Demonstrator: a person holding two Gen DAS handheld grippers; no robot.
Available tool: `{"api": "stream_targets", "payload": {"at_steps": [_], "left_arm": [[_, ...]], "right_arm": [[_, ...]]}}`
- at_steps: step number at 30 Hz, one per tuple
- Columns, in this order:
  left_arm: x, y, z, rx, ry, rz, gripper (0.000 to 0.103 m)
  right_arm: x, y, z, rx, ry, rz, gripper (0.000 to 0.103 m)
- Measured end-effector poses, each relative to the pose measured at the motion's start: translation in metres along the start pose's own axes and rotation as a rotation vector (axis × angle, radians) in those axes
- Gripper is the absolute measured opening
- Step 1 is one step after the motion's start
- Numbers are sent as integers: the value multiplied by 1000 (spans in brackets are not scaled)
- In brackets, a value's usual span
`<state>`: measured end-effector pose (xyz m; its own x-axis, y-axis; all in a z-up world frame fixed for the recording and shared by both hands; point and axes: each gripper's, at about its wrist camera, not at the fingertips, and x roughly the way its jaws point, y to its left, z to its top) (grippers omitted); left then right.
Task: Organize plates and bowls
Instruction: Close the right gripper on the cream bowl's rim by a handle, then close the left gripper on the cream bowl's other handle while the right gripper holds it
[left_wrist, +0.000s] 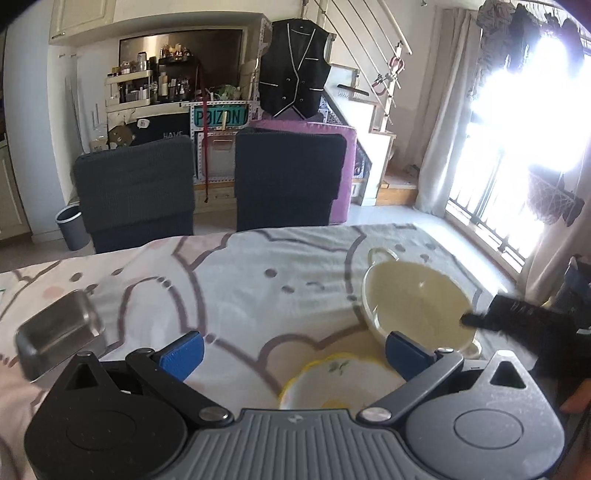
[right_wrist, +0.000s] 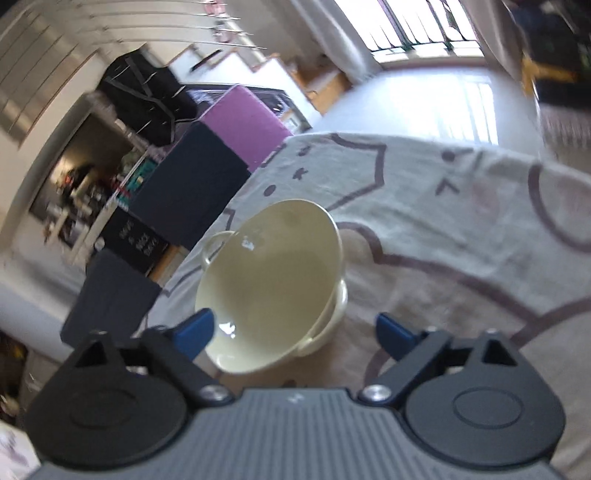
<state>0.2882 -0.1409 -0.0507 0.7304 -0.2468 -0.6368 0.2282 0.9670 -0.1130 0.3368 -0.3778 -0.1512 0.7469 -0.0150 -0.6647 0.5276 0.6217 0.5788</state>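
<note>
Right wrist view, right gripper (right_wrist: 293, 332) spread wide, cream bowl (right_wrist: 269, 284) seemingly unclamped between.

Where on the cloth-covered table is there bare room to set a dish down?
Free: the wide stretch of tablecloth between the steel tray and the cream two-handled bowl, and the cloth right of that bowl in the right wrist view. Crowded: the near right, where the bowl, the yellow-rimmed dish and both tongs gather.
</note>
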Motion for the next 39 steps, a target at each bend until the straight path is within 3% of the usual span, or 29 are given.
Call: {"api": "stream_targets", "payload": {"at_steps": [1, 6, 9, 13, 17, 20, 28, 39], "left_arm": [[3, -2, 1, -6, -5, -15, 103], [10, -6, -3, -37, -8, -67, 103], [13, -6, -9, -64, -8, -78, 103], [19, -2, -16, -106, 25, -104, 103], [16, 0, -24, -87, 31, -141, 103], [14, 3, -29, -92, 29, -174, 103], [8, 8, -35, -134, 41, -251, 102], [38, -29, -33, -85, 121, -388, 70]], "right_arm": [[4, -2, 1, 20, 7, -8, 81], [18, -5, -4, 93, 55, -31, 41], [21, -6, -8, 107, 56, -68, 26], [24, -11, -6, 131, 60, -54, 23], [26, -6, -4, 27, 59, -62, 24], [21, -7, -3, 18, 63, -81, 24], [-3, -37, 13, 24, 114, -117, 22], [-43, -105, 55, 18, 57, -190, 20]]}}
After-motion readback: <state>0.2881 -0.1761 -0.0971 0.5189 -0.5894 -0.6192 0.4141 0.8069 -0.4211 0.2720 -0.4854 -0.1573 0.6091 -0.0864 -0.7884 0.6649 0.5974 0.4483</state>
